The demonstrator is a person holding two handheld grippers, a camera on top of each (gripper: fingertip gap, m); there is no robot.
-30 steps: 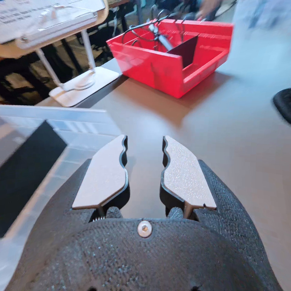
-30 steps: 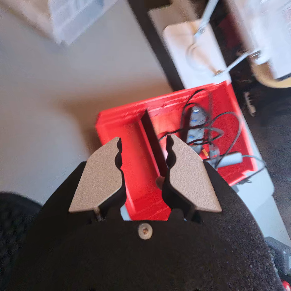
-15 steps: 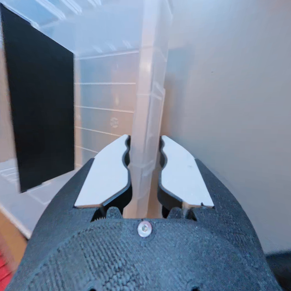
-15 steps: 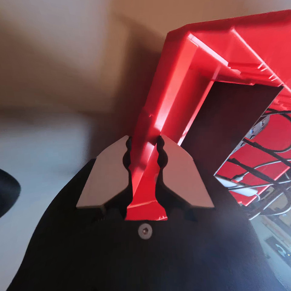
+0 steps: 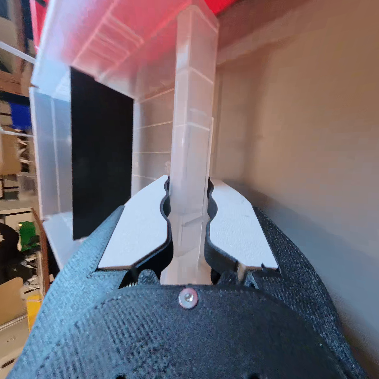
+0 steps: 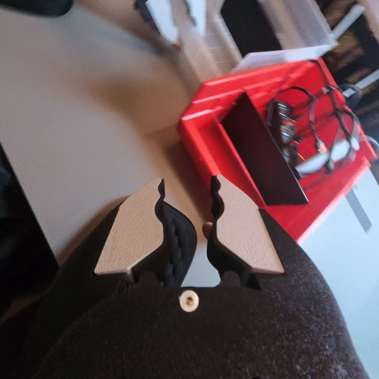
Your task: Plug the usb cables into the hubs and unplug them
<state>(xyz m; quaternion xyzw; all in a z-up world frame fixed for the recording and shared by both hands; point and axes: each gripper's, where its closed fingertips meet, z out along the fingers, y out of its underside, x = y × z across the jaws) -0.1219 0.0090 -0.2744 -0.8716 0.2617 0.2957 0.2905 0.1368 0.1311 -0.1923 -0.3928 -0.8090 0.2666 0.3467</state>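
USB cables [image 6: 336, 114], black and looped, lie tangled with a dark hub [image 6: 285, 131] in the far compartment of a red bin [image 6: 207, 147], ahead and to the right of the right gripper [image 6: 187, 182]. A white oblong piece [image 6: 320, 162], too blurred to tell what it is, rests among the cables at the near end of that compartment. A black divider [image 6: 260, 155] stands upright across the bin and separates the cable compartment from a narrower one nearer the gripper, whose inside is mostly hidden.

That gripper's jaws stand apart with nothing between them; the grey table [image 6: 82, 133] shows through the gap, and the bin sits just beyond the tip of its right-hand finger, not touching it.

The left gripper [image 5: 188, 182] is clamped on the wall of a clear plastic bin [image 5: 194, 102]. The wall's edge runs straight ahead between the two pale pads [image 5: 139, 225], which press it from either side. To the left of the fingers, inside the clear bin, stands a black panel [image 5: 100, 151]. Red shows blurred through the clear plastic at the far end. To the right of this gripper lies the table surface. In the right wrist view the clear bin appears beyond the red one, blurred.
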